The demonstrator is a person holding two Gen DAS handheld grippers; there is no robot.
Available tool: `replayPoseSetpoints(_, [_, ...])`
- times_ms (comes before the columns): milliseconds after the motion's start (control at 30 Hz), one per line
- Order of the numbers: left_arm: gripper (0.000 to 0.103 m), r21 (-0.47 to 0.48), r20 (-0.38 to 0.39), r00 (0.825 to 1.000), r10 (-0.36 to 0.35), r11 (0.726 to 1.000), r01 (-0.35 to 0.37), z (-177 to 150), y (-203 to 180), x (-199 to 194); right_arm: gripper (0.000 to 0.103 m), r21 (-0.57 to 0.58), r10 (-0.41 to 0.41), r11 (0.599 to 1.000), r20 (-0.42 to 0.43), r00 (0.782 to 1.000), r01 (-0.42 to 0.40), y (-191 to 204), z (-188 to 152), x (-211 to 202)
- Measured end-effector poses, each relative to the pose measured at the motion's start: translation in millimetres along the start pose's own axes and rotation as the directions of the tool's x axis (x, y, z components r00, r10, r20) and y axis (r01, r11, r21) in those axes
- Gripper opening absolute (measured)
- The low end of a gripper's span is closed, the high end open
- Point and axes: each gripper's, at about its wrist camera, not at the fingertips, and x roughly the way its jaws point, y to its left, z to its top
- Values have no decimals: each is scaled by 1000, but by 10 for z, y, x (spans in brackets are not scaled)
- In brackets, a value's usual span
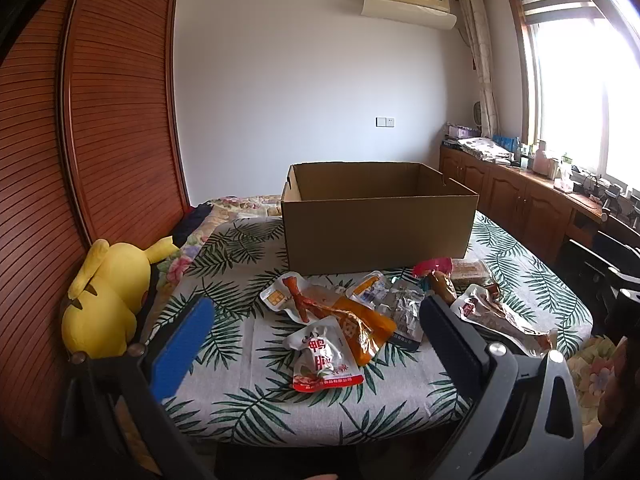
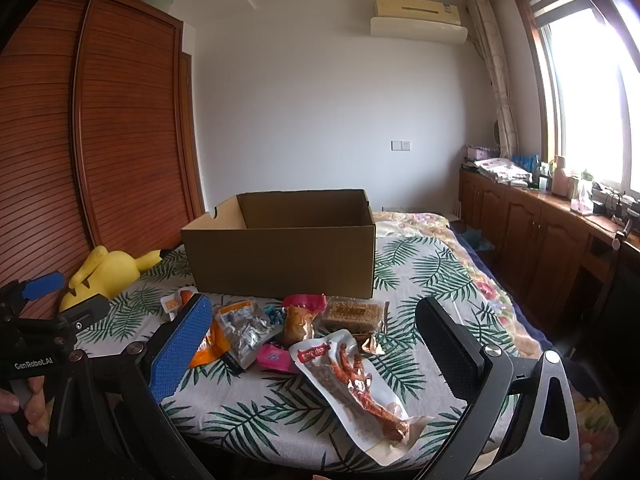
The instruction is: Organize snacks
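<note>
An open cardboard box (image 1: 376, 220) (image 2: 280, 248) stands on the leaf-print cloth, behind a heap of snack packets. In the left wrist view my left gripper (image 1: 316, 332) is open above a white and red packet (image 1: 324, 360), with an orange packet (image 1: 360, 324) and a silver one (image 1: 406, 312) just beyond. In the right wrist view my right gripper (image 2: 316, 340) is open, nothing held, over a clear packet of chicken feet (image 2: 356, 384). A pink packet (image 2: 274, 356), a brown cake tray (image 2: 352, 314) and a silver packet (image 2: 244, 324) lie nearby. The left gripper (image 2: 64, 296) shows at the left, open.
A yellow plush toy (image 1: 104, 296) (image 2: 108, 270) lies at the cloth's left edge by a wooden slatted wardrobe (image 1: 80, 120). Low wooden cabinets (image 2: 540, 236) with clutter run along the right under the window. A person's hand (image 2: 24, 408) grips the left handle.
</note>
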Motion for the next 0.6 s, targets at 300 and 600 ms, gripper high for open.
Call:
replayPoseSetpoints(300, [103,-5,2,1000,-4,1000,4,22,4,-25,103,2,-1,1000,-4,1000,1,-10,-22,-9])
replayPoseSetpoints(600, [103,-6,3,1000,-5,1000,5,24,9,-28,103,9,-2,1000,-6,1000,2,-17,-24,7])
